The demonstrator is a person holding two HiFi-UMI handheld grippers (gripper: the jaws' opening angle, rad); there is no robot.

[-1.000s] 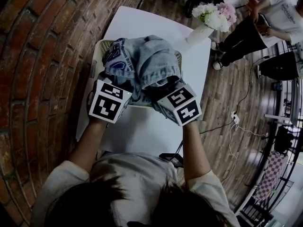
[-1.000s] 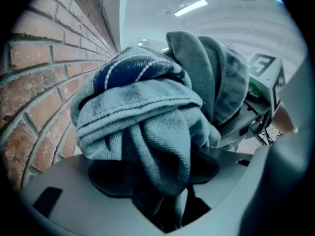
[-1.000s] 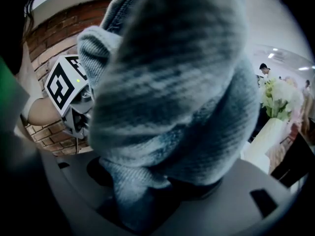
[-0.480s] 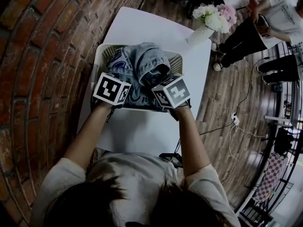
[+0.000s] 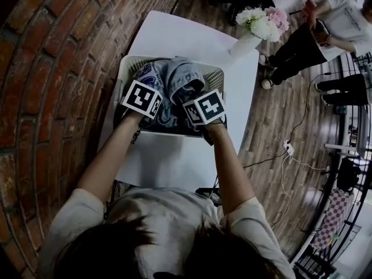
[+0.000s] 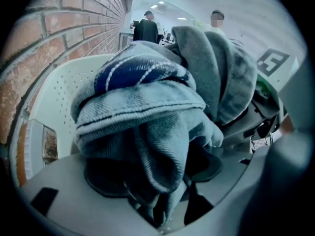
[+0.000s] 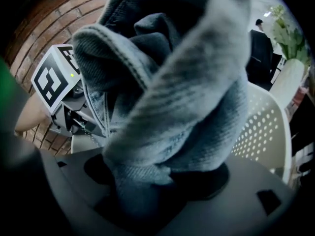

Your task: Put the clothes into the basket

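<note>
A bundle of blue denim clothes point(image 5: 177, 77) lies in the white perforated basket point(image 5: 124, 68) on the table. Both grippers reach down into the basket from the near side. My left gripper point(image 5: 148, 100) has a fold of the denim point(image 6: 147, 112) between its pads, and its jaws are opening. My right gripper point(image 5: 200, 108) has another bunch of the denim point(image 7: 187, 97) between its pads, and its jaws are opening too. The basket wall point(image 6: 54, 107) shows at the left of the left gripper view and again as the basket wall point(image 7: 261, 132) to the right of the right gripper.
The basket stands on a white table point(image 5: 174, 156) next to a brick wall point(image 5: 52, 68). A white vase of flowers point(image 5: 256, 25) stands at the table's far right corner. People point(image 5: 325, 28) sit beyond it. Cables point(image 5: 290, 150) lie on the wooden floor.
Both grippers have carried the denim bundle forward and down from above the basket's near rim into the basket. The clothes now sit lower inside it.
</note>
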